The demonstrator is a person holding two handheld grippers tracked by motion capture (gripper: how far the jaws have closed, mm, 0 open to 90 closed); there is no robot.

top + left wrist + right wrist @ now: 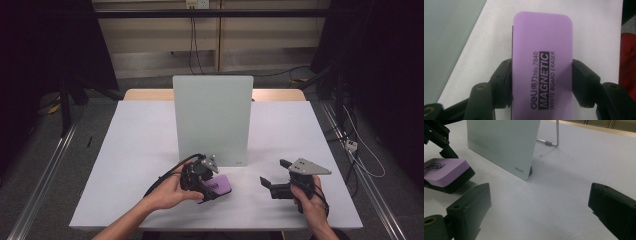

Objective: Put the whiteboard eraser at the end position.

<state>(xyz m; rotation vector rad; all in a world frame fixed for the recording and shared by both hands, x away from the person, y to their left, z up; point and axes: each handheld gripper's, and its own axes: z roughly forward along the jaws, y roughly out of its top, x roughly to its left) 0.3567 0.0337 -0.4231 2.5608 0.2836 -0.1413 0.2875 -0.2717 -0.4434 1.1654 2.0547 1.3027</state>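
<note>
A purple whiteboard eraser (pixel 541 62) with a black underside, printed "MAGNETIC WHITE BOARD ERASER", is clamped across its width by my left gripper (pixel 541 82). Both pads press on its long sides. In the high view that gripper (pixel 212 189) holds the eraser (pixel 222 184) low over the table, just in front of the upright whiteboard (pixel 212 117). My right gripper (pixel 274 173) rests at the front right with its jaws wide apart and nothing between them. In the right gripper view the eraser (pixel 444 171) sits slightly tilted at the left, beyond the open gripper (pixel 539 205).
The whiteboard (pixel 501 142) stands on a wire stand (pixel 554 135) at mid-table. The white table top (pixel 140 150) has bare room to the left and right of the board. Cables hang at the back and lie on the floor to the right.
</note>
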